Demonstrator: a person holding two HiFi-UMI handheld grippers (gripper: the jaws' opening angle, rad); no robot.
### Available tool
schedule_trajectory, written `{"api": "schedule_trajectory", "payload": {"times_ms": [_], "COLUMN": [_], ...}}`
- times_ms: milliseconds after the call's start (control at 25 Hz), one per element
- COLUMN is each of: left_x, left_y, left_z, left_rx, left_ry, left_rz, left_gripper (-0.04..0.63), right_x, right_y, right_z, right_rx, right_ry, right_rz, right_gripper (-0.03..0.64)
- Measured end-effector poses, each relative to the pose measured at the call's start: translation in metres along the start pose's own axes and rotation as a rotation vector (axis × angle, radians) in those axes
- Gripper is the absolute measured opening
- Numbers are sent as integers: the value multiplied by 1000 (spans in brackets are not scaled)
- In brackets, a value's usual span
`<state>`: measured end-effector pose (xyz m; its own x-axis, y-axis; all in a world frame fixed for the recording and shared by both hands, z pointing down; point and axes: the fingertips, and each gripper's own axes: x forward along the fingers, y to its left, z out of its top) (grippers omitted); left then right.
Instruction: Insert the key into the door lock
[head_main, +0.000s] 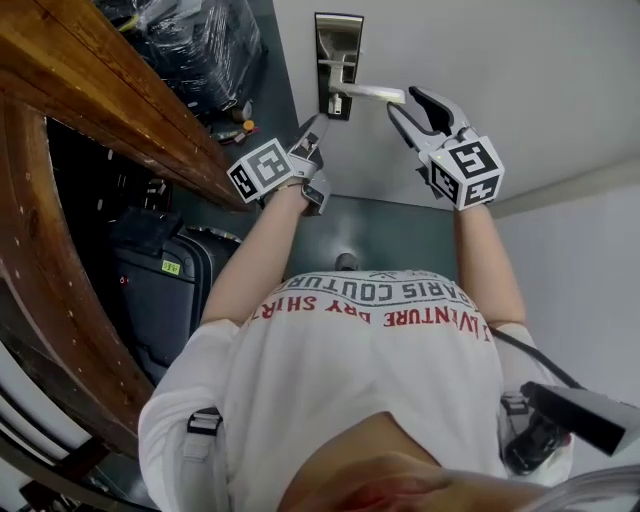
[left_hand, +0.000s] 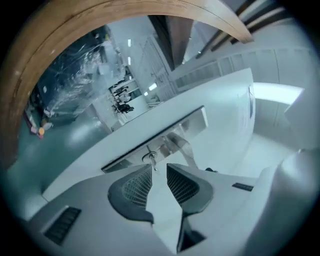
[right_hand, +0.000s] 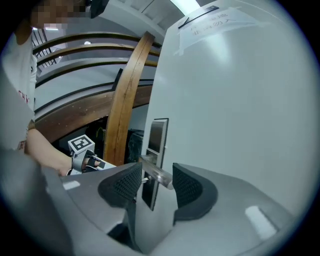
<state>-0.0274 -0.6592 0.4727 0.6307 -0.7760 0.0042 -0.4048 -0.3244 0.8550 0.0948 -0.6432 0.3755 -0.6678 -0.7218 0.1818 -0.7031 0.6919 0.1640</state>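
A steel lock plate (head_main: 338, 45) is fixed to the white door (head_main: 530, 80), with a lever handle (head_main: 372, 93) pointing right. A small key (left_hand: 151, 160) sticks out of the keyhole, and it also shows under the lever as the key (right_hand: 145, 178). My left gripper (head_main: 316, 130) is just short of it, open, and the key's end lies in the gap between its tips, untouched by either jaw (left_hand: 155, 169). My right gripper (head_main: 410, 105) is open, its jaws to either side of the lever's free end (right_hand: 159, 175).
A curved wooden beam (head_main: 110, 110) runs along the left. Below it stands a black suitcase (head_main: 160, 290). Plastic-wrapped dark bags (head_main: 190, 40) lie on the grey floor behind it. The person's body fills the lower head view.
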Motion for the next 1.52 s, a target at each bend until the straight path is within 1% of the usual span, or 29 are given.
{"api": "schedule_trajectory", "payload": {"times_ms": [40,80,160,200,240,280,320,360,400,440,520,600,640,760,880,960,1040,1160,1360,1440,1520], "left_x": [-13,-27,-59,-76,-94,-112,-130,-148,-167,-184,-214,-233,-241,-268,-298,-322,-349,-392,-489,-529,-569], "left_y": [-12,-28,-67,-89,-111,-131,-148,-161,-171,-178,-187,-200,-207,-227,-244,-251,-258,-273,-313,-333,-352], "left_z": [-1,-2,-11,-19,-27,-34,-41,-49,-60,-72,-98,-120,-129,-150,-170,-193,-224,-282,-380,-408,-426], "left_rx": [88,196,436,550,649,732,795,837,860,865,838,810,814,867,874,875,871,861,835,821,819], "left_ry": [25,52,116,151,181,203,220,235,253,275,317,351,366,399,403,409,421,431,451,447,439], "left_rz": [2,-1,-25,-49,-78,-107,-133,-153,-166,-173,-179,-196,-203,-207,-215,-210,-202,-197,-219,-233,-238], "left_gripper": [75,75,74,74,74,59,22,5,2,3,2,2,2,2,2,2,2,2,2,2,2], "right_x": [-10,-20,-42,-54,-67,-79,-92,-105,-118,-131,-155,-177,-187,-216,-241,-263,-294,-354,-460,-497,-529], "right_y": [12,27,62,82,103,125,147,167,186,205,237,260,269,293,320,345,373,413,499,532,563], "right_z": [5,10,20,26,31,34,36,36,33,28,16,11,12,23,29,24,13,-12,-42,-44,-38], "right_rx": [5,5,6,14,26,39,52,67,87,110,141,138,140,175,174,170,178,193,209,202,203], "right_ry": [-7,-11,-21,-29,-38,-44,-45,-41,-30,-13,34,74,82,62,44,49,50,56,75,73,72], "right_rz": [19,43,82,100,122,145,166,182,197,210,233,247,253,267,271,278,284,282,257,242,220], "right_gripper": [186,166,81,5,2,2,2,2,2,2,2,2,2,2,2,2,2,2,2,2,2]}}
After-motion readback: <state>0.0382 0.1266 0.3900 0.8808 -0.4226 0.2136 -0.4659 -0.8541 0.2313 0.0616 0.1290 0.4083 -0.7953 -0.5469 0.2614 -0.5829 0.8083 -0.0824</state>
